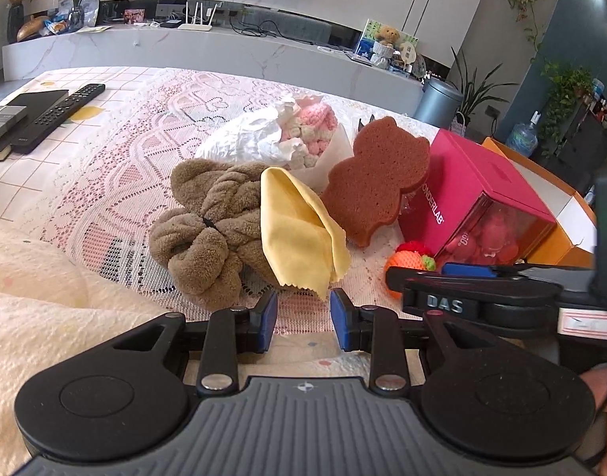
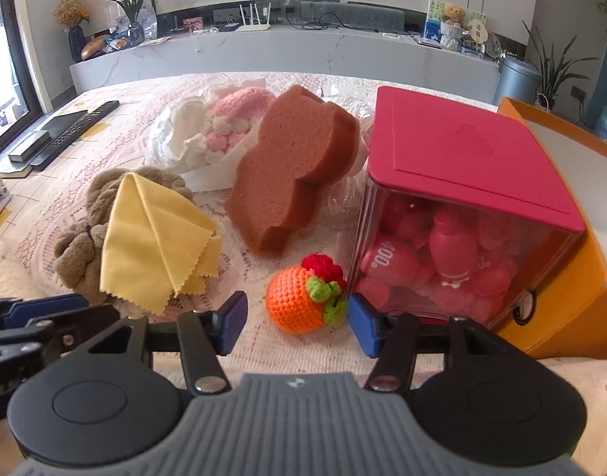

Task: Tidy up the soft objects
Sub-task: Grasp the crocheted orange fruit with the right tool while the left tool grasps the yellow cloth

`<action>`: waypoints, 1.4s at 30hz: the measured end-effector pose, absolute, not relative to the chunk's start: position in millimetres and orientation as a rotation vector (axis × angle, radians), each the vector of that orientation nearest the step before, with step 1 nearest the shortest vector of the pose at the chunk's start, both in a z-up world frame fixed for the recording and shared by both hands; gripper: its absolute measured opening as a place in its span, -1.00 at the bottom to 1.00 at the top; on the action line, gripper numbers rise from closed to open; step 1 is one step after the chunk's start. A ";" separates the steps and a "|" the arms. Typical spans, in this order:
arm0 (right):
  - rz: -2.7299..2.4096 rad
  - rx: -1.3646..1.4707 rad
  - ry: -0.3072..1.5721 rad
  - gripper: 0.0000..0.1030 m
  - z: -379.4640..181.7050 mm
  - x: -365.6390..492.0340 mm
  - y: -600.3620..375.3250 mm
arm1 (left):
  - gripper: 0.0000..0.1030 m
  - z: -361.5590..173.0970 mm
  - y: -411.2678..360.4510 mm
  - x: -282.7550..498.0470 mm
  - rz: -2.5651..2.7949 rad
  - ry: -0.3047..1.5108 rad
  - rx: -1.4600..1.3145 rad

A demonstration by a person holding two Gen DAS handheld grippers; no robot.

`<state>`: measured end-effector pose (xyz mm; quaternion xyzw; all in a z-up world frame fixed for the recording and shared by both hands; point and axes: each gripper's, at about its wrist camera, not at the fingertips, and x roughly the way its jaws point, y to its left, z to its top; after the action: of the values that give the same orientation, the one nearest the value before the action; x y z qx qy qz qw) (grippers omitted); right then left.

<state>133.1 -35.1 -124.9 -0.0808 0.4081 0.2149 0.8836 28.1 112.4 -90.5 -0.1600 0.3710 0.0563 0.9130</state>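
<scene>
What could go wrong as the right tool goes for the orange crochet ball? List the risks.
1. The right tool has the crochet ball off-centre, near its right pad; closing could roll the ball away.
2. That pad sits close to the pink-lidded box and may nudge it.
3. The left tool hovers near the yellow cloth, which could snag.

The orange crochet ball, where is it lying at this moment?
In the right wrist view the orange crochet ball lies on the lace cloth, just ahead of the right gripper, beside the pink box.
</scene>
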 end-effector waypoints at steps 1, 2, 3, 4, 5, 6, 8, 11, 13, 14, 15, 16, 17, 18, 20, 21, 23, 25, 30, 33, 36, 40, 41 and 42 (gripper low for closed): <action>0.443 -0.164 0.857 0.13 -127.4 135.3 -32.9 | -0.30 -90.8 112.0 29.1 0.117 0.766 -0.326; 0.441 -0.156 0.868 0.13 -129.3 137.4 -31.6 | -0.30 -90.9 111.4 29.6 0.118 0.768 -0.322; 0.438 -0.149 0.874 0.13 -131.1 138.8 -30.2 | -0.29 -91.0 110.9 29.8 0.119 0.769 -0.319; 0.438 -0.148 0.876 0.11 -132.6 139.4 -28.6 | -0.28 -90.9 110.7 29.9 0.120 0.769 -0.318; 0.436 -0.151 0.875 0.07 -133.8 139.7 -27.3 | -0.24 -90.8 110.7 30.3 0.118 0.769 -0.318; 0.431 -0.154 0.875 -0.18 -134.7 140.5 -27.4 | -0.22 -90.7 110.7 30.3 0.118 0.768 -0.319; 0.441 -0.134 0.882 -0.21 -134.9 141.8 -29.8 | -0.09 -89.7 111.2 31.1 0.123 0.760 -0.320; 0.468 -0.118 0.883 -0.23 -131.8 139.2 -33.4 | 0.23 -83.8 112.1 30.2 0.137 0.716 -0.322; 0.506 -0.114 0.866 -0.24 -127.5 134.2 -35.7 | 0.41 -79.3 114.2 32.5 0.137 0.685 -0.324; 0.526 -0.124 0.859 -0.24 -126.0 131.8 -35.7 | 0.50 -77.8 115.7 36.3 0.137 0.682 -0.324; 0.540 -0.142 0.858 -0.24 -125.5 129.9 -34.8 | 0.50 -76.9 116.9 40.3 0.138 0.684 -0.323; 0.556 -0.165 0.863 -0.24 -125.8 128.9 -33.9 | 0.50 -75.9 118.1 45.0 0.141 0.684 -0.325; 0.561 -0.174 0.866 -0.24 -126.9 128.0 -33.6 | 0.51 -75.7 119.7 49.6 0.143 0.682 -0.329; 0.561 -0.179 0.867 -0.24 -127.7 127.7 -33.8 | 0.51 -76.1 121.0 54.7 0.146 0.684 -0.332; 0.560 -0.184 0.870 -0.21 -128.7 128.4 -33.0 | 0.53 -78.4 122.2 64.6 0.153 0.688 -0.329; 0.556 -0.183 0.864 -0.20 -128.7 128.4 -32.4 | 0.53 -79.9 121.3 69.2 0.159 0.687 -0.317; 0.553 -0.192 0.841 -0.11 -128.0 128.0 -30.3 | 0.53 -82.4 117.7 76.2 0.171 0.689 -0.287; 0.554 -0.204 0.816 -0.04 -128.2 127.1 -28.1 | 0.53 -84.6 112.8 80.2 0.171 0.680 -0.264; 0.562 -0.208 0.816 -0.07 -132.3 132.2 -23.6 | 0.28 -92.7 104.3 87.3 0.177 0.695 -0.219; 0.565 -0.204 0.814 -0.09 -133.2 132.8 -22.4 | -0.17 -96.1 99.3 88.3 0.186 0.718 -0.182; 0.564 -0.206 0.814 -0.09 -134.1 131.6 -22.6 | -0.40 -97.8 92.6 87.7 0.173 0.733 -0.144; 0.561 -0.195 0.821 -0.06 -135.0 129.1 -26.5 | -0.97 -101.0 87.1 88.4 0.112 0.765 -0.134; 0.563 -0.192 0.822 -0.06 -135.3 128.4 -27.2 | -0.97 -102.4 87.5 87.9 0.112 0.768 -0.140; 0.564 -0.192 0.820 -0.06 -135.3 127.7 -28.1 | -0.97 -102.7 87.9 87.1 0.115 0.767 -0.142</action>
<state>127.7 -28.1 -135.3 -0.0919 0.3927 0.2702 0.8743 87.1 87.9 -102.7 -0.0693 0.3735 0.0559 0.9233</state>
